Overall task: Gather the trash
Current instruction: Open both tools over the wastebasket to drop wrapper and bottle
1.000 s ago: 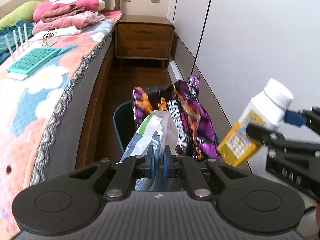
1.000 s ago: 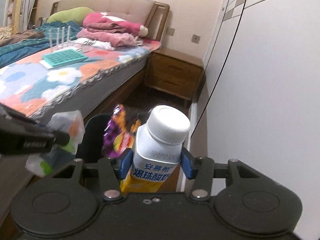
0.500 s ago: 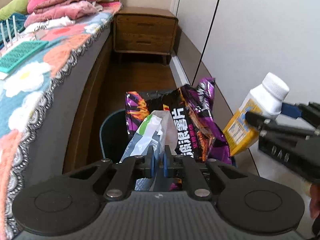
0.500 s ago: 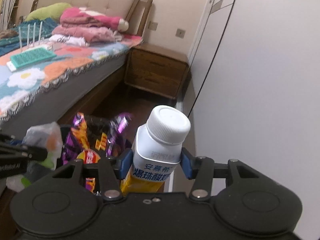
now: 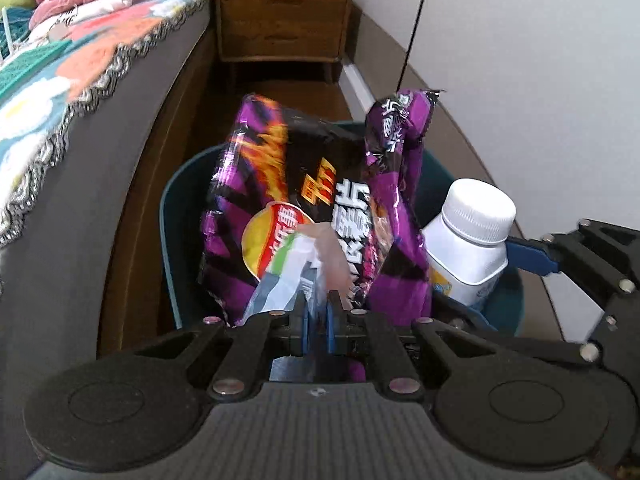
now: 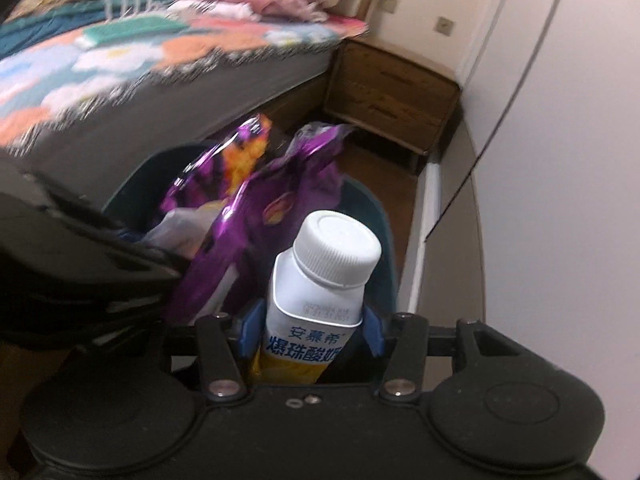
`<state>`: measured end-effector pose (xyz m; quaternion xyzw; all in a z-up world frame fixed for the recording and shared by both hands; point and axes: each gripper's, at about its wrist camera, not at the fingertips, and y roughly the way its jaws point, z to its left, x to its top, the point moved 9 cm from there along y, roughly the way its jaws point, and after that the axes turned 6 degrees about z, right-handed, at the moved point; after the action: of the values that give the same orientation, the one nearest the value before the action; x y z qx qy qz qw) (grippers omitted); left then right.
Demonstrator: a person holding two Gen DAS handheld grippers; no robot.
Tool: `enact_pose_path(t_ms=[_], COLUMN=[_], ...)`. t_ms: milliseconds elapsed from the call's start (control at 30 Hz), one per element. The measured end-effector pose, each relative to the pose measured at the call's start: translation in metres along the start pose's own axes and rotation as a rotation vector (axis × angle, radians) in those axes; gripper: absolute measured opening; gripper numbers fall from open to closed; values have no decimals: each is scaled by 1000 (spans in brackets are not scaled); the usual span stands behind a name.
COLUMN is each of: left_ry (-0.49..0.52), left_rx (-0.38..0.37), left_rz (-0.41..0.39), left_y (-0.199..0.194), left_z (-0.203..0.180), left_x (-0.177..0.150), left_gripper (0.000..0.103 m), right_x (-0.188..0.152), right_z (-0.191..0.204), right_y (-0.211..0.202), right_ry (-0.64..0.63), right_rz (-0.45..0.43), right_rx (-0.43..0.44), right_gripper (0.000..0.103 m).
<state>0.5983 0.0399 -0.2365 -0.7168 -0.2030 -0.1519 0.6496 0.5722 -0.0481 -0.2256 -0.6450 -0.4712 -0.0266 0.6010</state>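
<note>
A dark teal trash bin stands on the floor between bed and wardrobe. A purple chip bag sticks up out of it. My left gripper is shut on a crumpled white, green and grey wrapper, held over the bin in front of the chip bag. My right gripper is shut on a white yoghurt bottle with a white screw cap and yellow label, hanging over the bin's right side. In the left wrist view the right gripper reaches in from the right.
A bed with a flowered cover runs along the left, close to the bin. A wooden nightstand stands behind it. White wardrobe doors close the right side. Brown floor shows beyond the bin.
Both grippers have come down and forward toward the bin with their loads. The bin and chip bag now loom larger, and the bottle has dropped from above the bin's rim to right over it.
</note>
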Motion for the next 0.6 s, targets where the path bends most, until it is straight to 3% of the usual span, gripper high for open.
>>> enact_pose_path(t_ms=[167, 333, 400, 467, 600], left_ry=[-13, -20, -23, -29, -27], left_rx=[8, -17, -9, -16, -13], left_rz=[64, 94, 101, 110, 92], left_y=[21, 26, 24, 20, 1], left_z=[5, 4, 3, 1, 0], left_x=[-5, -10, -14, -18, -24], left_gripper=[8, 9, 13, 26, 39], right_x=[0, -5, -7, -10, -14], right_z=[0, 0, -1, -2, -4], right_y=[-4, -9, -15, -21, -41], right_ry=[-13, 0, 7, 13, 32], right_rz=[-21, -17, -20, -14, -12], right_rx=[35, 45, 40, 34, 20], right_gripper=[71, 75, 77, 80, 80])
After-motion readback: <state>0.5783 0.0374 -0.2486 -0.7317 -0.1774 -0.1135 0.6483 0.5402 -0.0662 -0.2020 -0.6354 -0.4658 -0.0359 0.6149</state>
